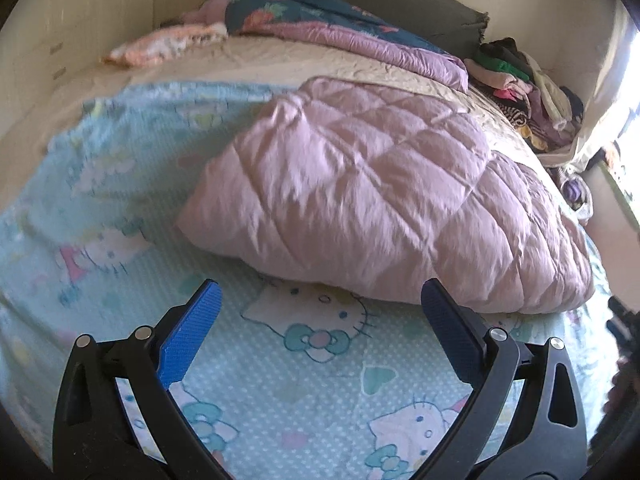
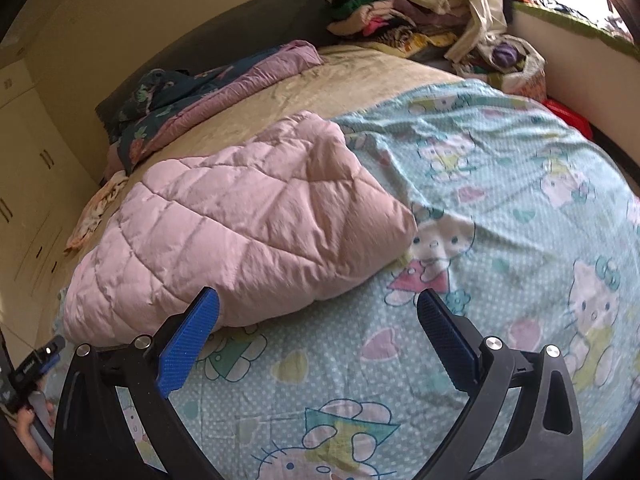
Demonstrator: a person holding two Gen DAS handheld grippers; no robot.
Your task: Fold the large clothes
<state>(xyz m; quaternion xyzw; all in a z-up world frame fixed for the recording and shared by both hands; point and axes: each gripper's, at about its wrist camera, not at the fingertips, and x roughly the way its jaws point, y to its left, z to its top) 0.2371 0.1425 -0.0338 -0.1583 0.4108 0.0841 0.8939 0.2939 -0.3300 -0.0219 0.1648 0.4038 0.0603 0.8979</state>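
I am looking down over a bed [image 1: 248, 60] from two tools, one in each hand. A pink quilted jacket [image 1: 372, 196] lies in a puffy, partly folded heap on a pale blue cartoon-cat sheet [image 1: 280, 392] spread across the mattress. My left gripper [image 1: 320, 308] hovers just in front of the heap's near edge, its blue fingers [image 1: 192, 336] spread wide and holding nothing. My right gripper [image 2: 318, 312] hangs at the heap's near corner, its fingers [image 2: 190, 342] spread just as wide and also empty, the left one crossing in front of the jacket's edge. I judge the jacket light, soft and springy, with a slick shell, so it would likely slip and puff back up; pinching a stitched seam or a corner of the hem looks safest. Bare sheet gives open room in front and to the right. A rumpled floral blanket [image 2: 192, 96] lies near the headboard, and a pile of mixed clothes [image 2: 392, 4] fills the far corner, both well apart from the jacket.
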